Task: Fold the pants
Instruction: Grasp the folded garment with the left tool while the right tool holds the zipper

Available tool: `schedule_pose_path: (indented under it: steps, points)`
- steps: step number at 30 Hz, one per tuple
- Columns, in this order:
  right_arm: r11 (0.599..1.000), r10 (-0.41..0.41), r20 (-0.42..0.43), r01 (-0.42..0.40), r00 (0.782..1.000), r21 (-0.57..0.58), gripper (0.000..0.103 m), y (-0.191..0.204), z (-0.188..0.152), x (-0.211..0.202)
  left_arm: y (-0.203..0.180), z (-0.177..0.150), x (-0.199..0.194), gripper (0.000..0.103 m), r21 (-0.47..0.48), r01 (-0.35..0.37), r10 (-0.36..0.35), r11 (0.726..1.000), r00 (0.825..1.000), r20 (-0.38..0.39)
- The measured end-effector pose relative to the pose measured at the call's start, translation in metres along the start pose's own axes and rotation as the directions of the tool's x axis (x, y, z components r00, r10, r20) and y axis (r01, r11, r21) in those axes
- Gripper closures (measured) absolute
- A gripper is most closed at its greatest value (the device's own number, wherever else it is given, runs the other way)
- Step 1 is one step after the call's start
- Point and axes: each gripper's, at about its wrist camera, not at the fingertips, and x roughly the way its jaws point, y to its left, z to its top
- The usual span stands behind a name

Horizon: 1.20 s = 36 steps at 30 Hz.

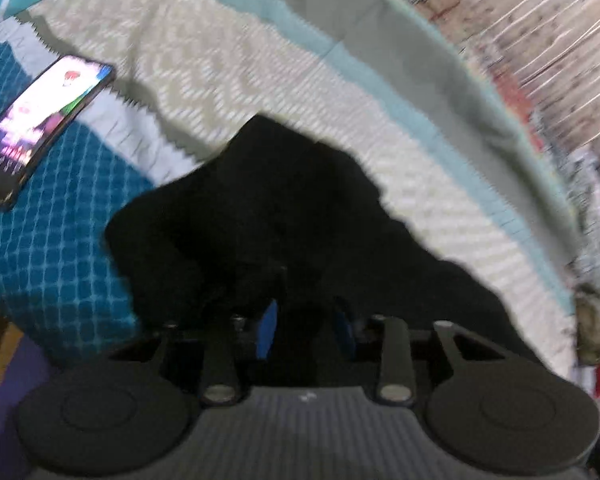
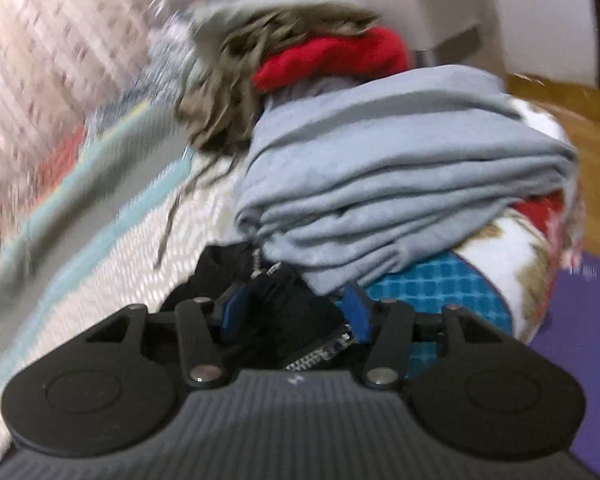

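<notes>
I see the black pants bunched on the bed near its edge. Left gripper jaws are buried in dark cloth; I cannot tell their grip. Right gripper jaws clench the pants, tips hidden.

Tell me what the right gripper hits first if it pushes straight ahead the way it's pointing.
Most likely the black pants, already bunched between the right gripper's fingers. Just beyond them sits the folded grey garment of the clothes pile; depth is unclear because of blur.
</notes>
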Motion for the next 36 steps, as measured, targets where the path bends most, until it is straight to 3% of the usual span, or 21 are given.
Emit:
schedule_pose_path:
  steps: [2, 6, 10, 15, 17, 18, 19, 21, 23, 27, 29, 31, 33, 34, 35, 36]
  points:
    - [0.997, -0.042, 0.039, 0.044, 0.998, -0.067, 0.085, 0.005, -0.004, -0.007, 0.007, -0.002, 0.005, 0.097, -0.021, -0.042, 0.041, 0.999, 0.999, -0.019]
    - [0.999, -0.012, 0.221, 0.003, 0.975, 0.039, 0.088, -0.007, -0.003, -0.052, 0.02, 0.001, -0.005, 0.097, -0.11, -0.017, 0.014, 0.994, 1.0, -0.027]
    - [1.0, 0.022, 0.351, -0.02, 0.936, -0.009, 0.088, 0.006, 0.002, -0.073, 0.015, -0.003, -0.007, 0.097, -0.103, -0.043, 0.042, 0.994, 0.999, -0.011]
    - [1.0, 0.013, 0.318, -0.008, 0.948, -0.017, 0.085, 0.029, 0.022, -0.033, 0.009, -0.01, -0.007, 0.097, -0.118, -0.06, 0.064, 0.991, 0.997, 0.031]
    - [0.995, -0.067, 0.227, 0.081, 0.971, -0.051, 0.077, 0.036, 0.023, 0.0, 0.006, -0.013, -0.008, 0.097, -0.104, -0.073, 0.078, 0.992, 0.996, 0.045]
    - [0.988, -0.127, 0.169, 0.139, 0.977, -0.061, 0.069, 0.035, 0.023, 0.013, 0.004, -0.012, -0.008, 0.097, -0.092, -0.08, 0.084, 0.993, 0.995, 0.049]
    - [0.988, -0.142, 0.155, 0.149, 0.978, -0.036, 0.069, 0.032, 0.021, 0.014, 0.0, -0.013, -0.01, 0.097, -0.075, -0.08, 0.084, 0.994, 0.995, 0.051]
    - [0.997, -0.052, 0.219, 0.038, 0.974, 0.064, 0.069, 0.022, 0.014, -0.01, -0.003, -0.013, -0.019, 0.089, -0.062, -0.051, 0.055, 0.997, 0.997, 0.059]
    - [0.996, 0.019, 0.233, -0.039, 0.972, 0.084, 0.069, 0.02, 0.006, -0.032, -0.007, -0.01, -0.031, 0.083, -0.055, -0.017, 0.022, 0.998, 0.996, 0.086]
    - [0.986, 0.163, 0.174, -0.156, 0.971, -0.053, 0.07, 0.044, -0.024, -0.057, -0.016, 0.005, -0.054, 0.077, -0.027, 0.017, -0.012, 0.999, 0.982, 0.188]
    - [0.983, 0.143, 0.11, -0.129, 0.984, -0.13, 0.068, 0.05, -0.042, -0.051, -0.018, 0.013, -0.062, 0.076, -0.035, 0.024, -0.016, 0.999, 0.975, 0.224]
    - [0.989, -0.026, 0.012, 0.027, 1.0, -0.145, 0.072, 0.044, -0.053, -0.025, -0.018, 0.024, -0.066, 0.071, -0.034, 0.02, -0.011, 0.999, 0.969, 0.247]
    - [0.999, -0.016, 0.016, 0.017, 1.0, -0.048, 0.074, 0.031, -0.054, -0.025, -0.019, 0.038, -0.066, 0.049, -0.007, -0.038, 0.038, 0.999, 0.965, 0.26]
    - [1.0, -0.012, 0.014, 0.013, 1.0, -0.028, 0.072, 0.033, -0.049, -0.031, -0.02, 0.044, -0.063, 0.045, 0.019, -0.07, 0.062, 0.997, 0.962, 0.266]
    - [0.999, -0.016, 0.019, 0.016, 1.0, -0.036, 0.071, 0.038, -0.046, -0.034, -0.022, 0.049, -0.06, 0.037, 0.045, -0.094, 0.079, 0.995, 0.96, 0.27]
    - [0.998, -0.017, 0.039, 0.019, 0.999, -0.055, 0.07, 0.045, -0.044, -0.041, -0.024, 0.056, -0.054, 0.022, 0.072, -0.115, 0.092, 0.991, 0.959, 0.267]
